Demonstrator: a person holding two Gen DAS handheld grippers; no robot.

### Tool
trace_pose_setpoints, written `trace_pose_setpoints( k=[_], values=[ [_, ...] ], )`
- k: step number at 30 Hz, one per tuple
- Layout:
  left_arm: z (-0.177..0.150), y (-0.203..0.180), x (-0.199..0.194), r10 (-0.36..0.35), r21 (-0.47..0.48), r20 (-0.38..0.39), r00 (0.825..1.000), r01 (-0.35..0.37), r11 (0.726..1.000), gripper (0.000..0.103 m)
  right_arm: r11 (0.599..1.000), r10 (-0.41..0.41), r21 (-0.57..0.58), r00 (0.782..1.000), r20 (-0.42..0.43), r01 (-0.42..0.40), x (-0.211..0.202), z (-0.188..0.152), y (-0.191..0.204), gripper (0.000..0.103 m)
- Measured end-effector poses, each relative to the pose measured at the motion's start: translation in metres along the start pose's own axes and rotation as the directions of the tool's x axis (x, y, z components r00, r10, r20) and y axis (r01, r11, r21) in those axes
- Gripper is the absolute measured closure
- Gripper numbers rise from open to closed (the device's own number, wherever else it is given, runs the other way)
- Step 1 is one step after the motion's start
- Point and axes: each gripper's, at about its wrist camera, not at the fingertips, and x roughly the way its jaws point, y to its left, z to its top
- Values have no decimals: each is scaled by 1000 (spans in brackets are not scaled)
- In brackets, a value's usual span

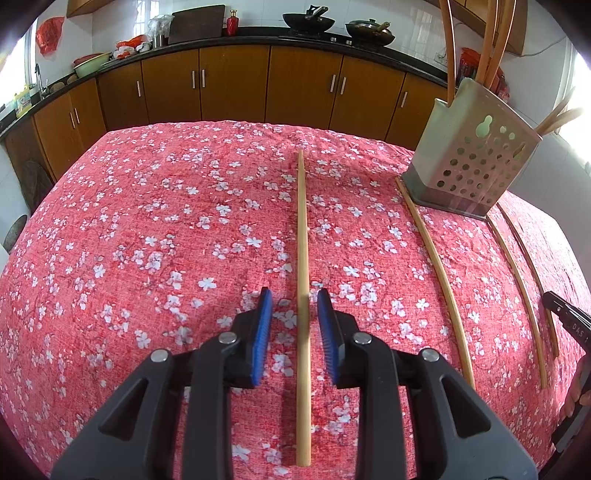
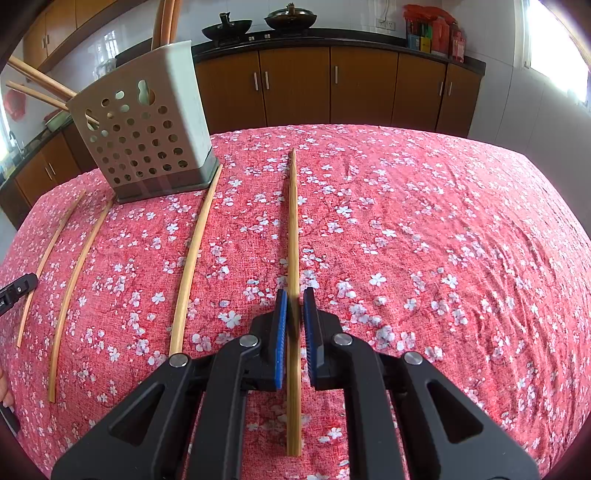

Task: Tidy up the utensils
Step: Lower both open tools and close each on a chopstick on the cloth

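Observation:
Several wooden chopsticks lie on the red floral tablecloth. In the left wrist view my left gripper (image 1: 294, 301) is open, its blue pads either side of one chopstick (image 1: 303, 258) without touching it. In the right wrist view my right gripper (image 2: 294, 301) is nearly closed around another chopstick (image 2: 293, 240), small gaps still showing at both pads. A grey perforated utensil holder (image 1: 476, 162) stands at the back, with several chopsticks standing in it; it also shows in the right wrist view (image 2: 144, 129).
More chopsticks lie beside the holder (image 1: 439, 273) (image 1: 517, 280) (image 2: 192, 258) (image 2: 74, 284). The tablecloth (image 1: 147, 240) covers the whole table. Brown kitchen cabinets (image 1: 236, 85) and a counter with woks (image 1: 308, 20) stand behind.

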Motion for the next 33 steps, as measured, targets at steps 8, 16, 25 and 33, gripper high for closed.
trace_pose_setpoints(
  k=[8, 16, 25, 33],
  values=[
    [0, -3, 1, 2, 5, -1, 1000, -2, 1000, 75, 1000, 1, 0, 1000, 0, -1, 0, 0, 0, 93],
    [1, -3, 0, 0, 7, -3, 1000, 0, 1000, 73, 1000, 1, 0, 1000, 0, -1, 0, 0, -1, 93],
    [1, -4, 1, 1, 6, -4, 1000, -1, 1000, 73, 1000, 2, 0, 1000, -1, -2, 0, 0, -1, 93],
    [1, -6, 1, 7, 15, -6, 1000, -7, 1000, 72, 1000, 7, 7, 1000, -1, -7, 0, 0, 1, 93]
  ],
)
